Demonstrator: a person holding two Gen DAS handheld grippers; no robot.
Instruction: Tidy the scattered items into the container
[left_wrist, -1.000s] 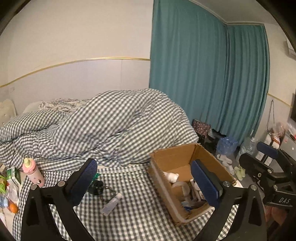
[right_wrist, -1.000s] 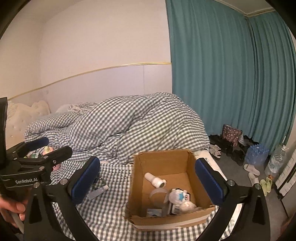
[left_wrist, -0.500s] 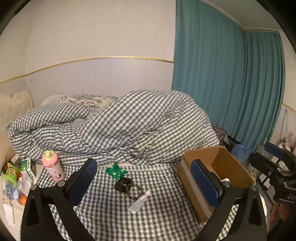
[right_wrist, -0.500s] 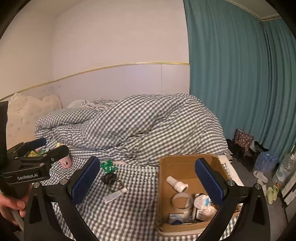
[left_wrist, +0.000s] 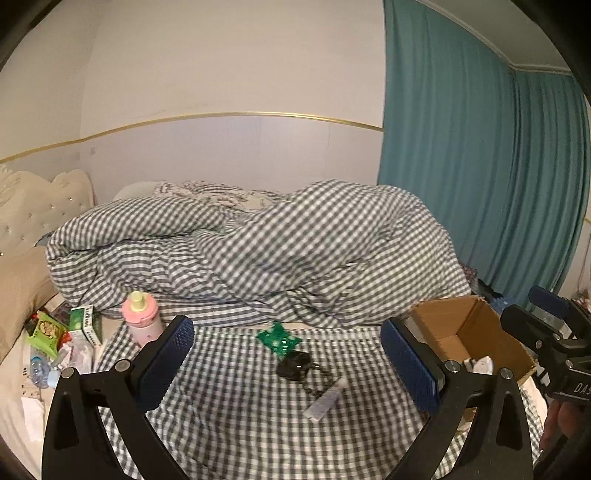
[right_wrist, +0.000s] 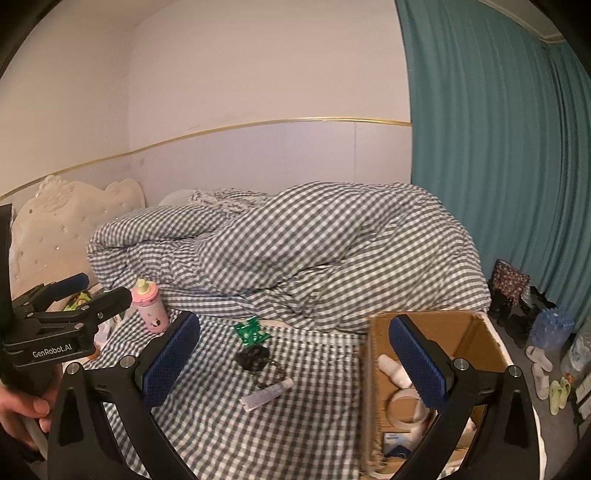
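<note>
On the checked sheet lie a green packet (left_wrist: 277, 339) (right_wrist: 252, 329), a black key fob with a chain (left_wrist: 295, 366) (right_wrist: 255, 357) and a small clear tube (left_wrist: 325, 400) (right_wrist: 266, 394). A pink bottle (left_wrist: 142, 318) (right_wrist: 150, 309) stands upright further left. The open cardboard box (left_wrist: 476, 325) (right_wrist: 373, 369) at the right holds a white bottle, a tape roll and other items. My left gripper (left_wrist: 286, 363) is open and empty, hovering above the key fob and tube. My right gripper (right_wrist: 293, 363) is open and empty, spanning the tube and the box's left wall.
A rumpled checked duvet (left_wrist: 266, 243) is piled behind the items. Snack packs and a green carton (left_wrist: 85, 320) lie at the bed's left edge by the headboard (right_wrist: 59, 221). A teal curtain (right_wrist: 498, 147) hangs at the right, with slippers and bags (right_wrist: 539, 362) on the floor.
Both views have swung left: the box has slid toward the right edge and the green packet, key fob, tube and pink bottle have come toward the centre. Both grippers stay open.
</note>
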